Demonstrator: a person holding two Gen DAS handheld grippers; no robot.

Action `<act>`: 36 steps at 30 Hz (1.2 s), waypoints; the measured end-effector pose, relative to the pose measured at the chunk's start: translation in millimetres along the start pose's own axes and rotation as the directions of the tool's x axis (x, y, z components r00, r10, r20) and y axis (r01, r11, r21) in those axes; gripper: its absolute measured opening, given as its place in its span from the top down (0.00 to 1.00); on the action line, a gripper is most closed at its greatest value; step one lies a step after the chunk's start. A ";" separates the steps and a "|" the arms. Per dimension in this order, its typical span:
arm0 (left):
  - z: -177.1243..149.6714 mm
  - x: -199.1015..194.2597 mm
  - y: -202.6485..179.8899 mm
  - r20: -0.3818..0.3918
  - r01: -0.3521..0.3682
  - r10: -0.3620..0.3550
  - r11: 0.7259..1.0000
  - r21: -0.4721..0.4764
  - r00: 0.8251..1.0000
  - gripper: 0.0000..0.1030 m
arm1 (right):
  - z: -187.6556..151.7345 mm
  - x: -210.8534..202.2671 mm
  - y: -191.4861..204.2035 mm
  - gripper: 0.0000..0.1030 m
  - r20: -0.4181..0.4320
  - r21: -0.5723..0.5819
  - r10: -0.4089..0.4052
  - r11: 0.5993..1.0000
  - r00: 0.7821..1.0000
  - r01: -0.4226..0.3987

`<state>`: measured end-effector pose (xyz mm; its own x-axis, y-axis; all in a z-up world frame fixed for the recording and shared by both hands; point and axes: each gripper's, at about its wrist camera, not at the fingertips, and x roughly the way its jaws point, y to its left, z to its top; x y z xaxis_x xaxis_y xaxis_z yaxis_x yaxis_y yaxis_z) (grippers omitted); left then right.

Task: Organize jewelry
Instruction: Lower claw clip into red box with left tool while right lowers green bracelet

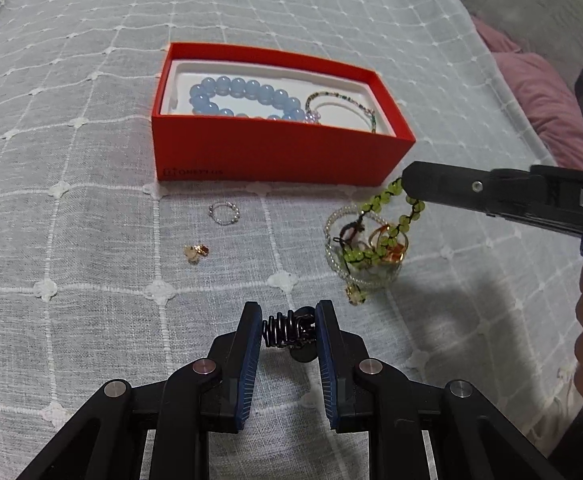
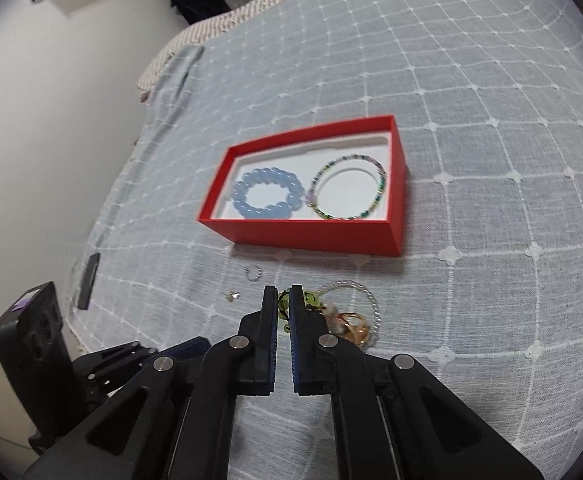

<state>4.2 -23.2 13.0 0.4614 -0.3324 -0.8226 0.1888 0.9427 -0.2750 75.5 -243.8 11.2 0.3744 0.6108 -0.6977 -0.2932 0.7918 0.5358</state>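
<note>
Jewelry lies in two groups on the grey quilted bed cover (image 1: pixel 91 160), which suggests a sort in progress: the red box (image 1: pixel 275 156) already holds a blue bead bracelet (image 1: pixel 243 98) and a thin multicoloured bangle (image 1: pixel 343 108) side by side on its white insert, each in its own half so they do not tangle. From the left wrist view, the left gripper (image 1: pixel 289 330) hangs low over the cover with its fingers partly closed on a dark coiled spring-like piece (image 1: pixel 287 332), perhaps a hair tie or wire bracelet, though the close angle makes that hard to settle. Ahead of it a small silver ring (image 1: pixel 223 213) and a gold earring (image 1: pixel 196 253) lie apart, just short of the box. To the right, the right gripper (image 1: pixel 405 184) pinches a green bead bracelet (image 1: pixel 379 232) at its upper end, so the strand hangs down into the tangled heap (image 1: pixel 365 256) of pearl strand and gold rings beneath; lifting from the top likely lets it draw free of the others. From the right wrist view, the right gripper's fingers (image 2: pixel 269 312) stand nearly closed with green beads showing in the narrow gap, the heap just beyond, and the box farther on, well placed to receive the strand. A dark phone-like slab (image 2: pixel 88 282) lies off to the left.
</note>
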 end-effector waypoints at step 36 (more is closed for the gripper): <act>42.8 -25.1 50.5 0.153 0.162 -0.133 0.967 -0.196 0.979 0.79 | 11.8 -55.2 19.6 0.95 0.145 -0.056 0.096 0.995 0.985 -0.088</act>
<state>39.3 31.6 41.1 0.5594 -0.4548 -0.6930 0.0870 0.8636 -0.4966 59.5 -262.0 65.9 0.4686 0.6778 -0.5666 -0.3737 0.7332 0.5681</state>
